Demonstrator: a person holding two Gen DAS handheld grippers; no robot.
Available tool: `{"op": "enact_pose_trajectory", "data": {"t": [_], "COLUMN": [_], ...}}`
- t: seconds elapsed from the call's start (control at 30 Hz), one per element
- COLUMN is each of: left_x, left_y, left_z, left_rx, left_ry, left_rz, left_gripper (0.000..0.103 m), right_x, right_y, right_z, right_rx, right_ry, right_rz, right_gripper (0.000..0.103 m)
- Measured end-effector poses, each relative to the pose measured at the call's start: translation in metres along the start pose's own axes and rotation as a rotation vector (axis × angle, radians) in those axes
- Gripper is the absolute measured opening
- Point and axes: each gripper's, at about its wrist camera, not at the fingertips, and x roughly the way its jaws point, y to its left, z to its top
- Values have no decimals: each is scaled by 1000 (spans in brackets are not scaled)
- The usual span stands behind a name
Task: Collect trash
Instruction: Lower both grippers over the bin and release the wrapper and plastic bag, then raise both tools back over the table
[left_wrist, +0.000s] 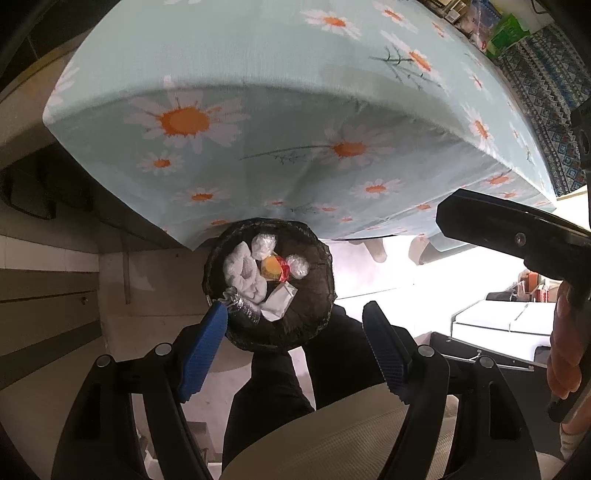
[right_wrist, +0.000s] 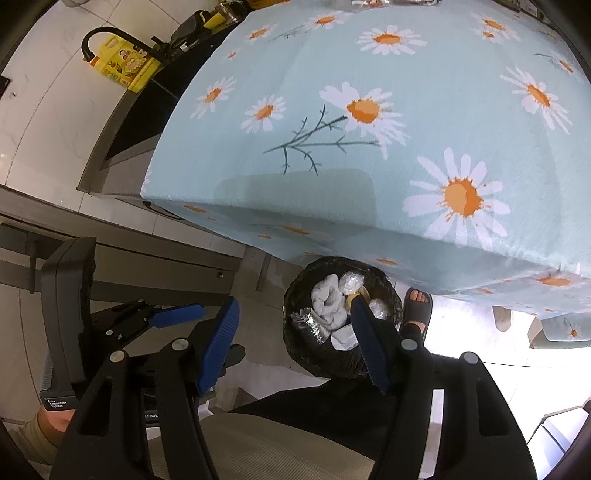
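A round bin lined with a black bag (left_wrist: 295, 328) (right_wrist: 299, 354) stands on the floor under the table's edge. Inside lie crumpled white tissue (left_wrist: 243, 273) (right_wrist: 327, 299), two balls of clear wrap (left_wrist: 263, 245), a yellow and red wrapper (left_wrist: 275, 267), white paper (left_wrist: 279, 302) and crushed foil (left_wrist: 242, 308) (right_wrist: 314, 325). My left gripper (left_wrist: 295, 306) hangs open above the bin with nothing between its blue fingers (left_wrist: 205, 343). My right gripper (right_wrist: 294, 301) is also open and holds nothing, its right finger (right_wrist: 365, 332) over the bin's mouth.
A table under a light blue daisy cloth (left_wrist: 229, 74) (right_wrist: 369, 110) overhangs the bin. A foot in a dark sandal (right_wrist: 415, 306) stands beside the bin. A yellow bottle (right_wrist: 125, 66) sits far left. Black trousers (left_wrist: 269, 387) and a beige top are below.
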Motion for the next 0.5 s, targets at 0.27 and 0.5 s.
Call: {"op": "enact_pose_trajectory", "data": {"t": [0.27, 0.5], "left_x": [-24, -52], "left_y": [-5, -11], "left_z": [5, 14], "left_rx": [32, 64], "left_ry": [-44, -98], "left_rz": [-7, -26], "left_gripper": [73, 73], "right_x": [-20, -42], "right_y": [5, 6], "right_z": [5, 11], "right_rx": [-8, 6], "right_ry": [-45, -91], "right_rz": [-13, -33], "right_gripper": [63, 63]}}
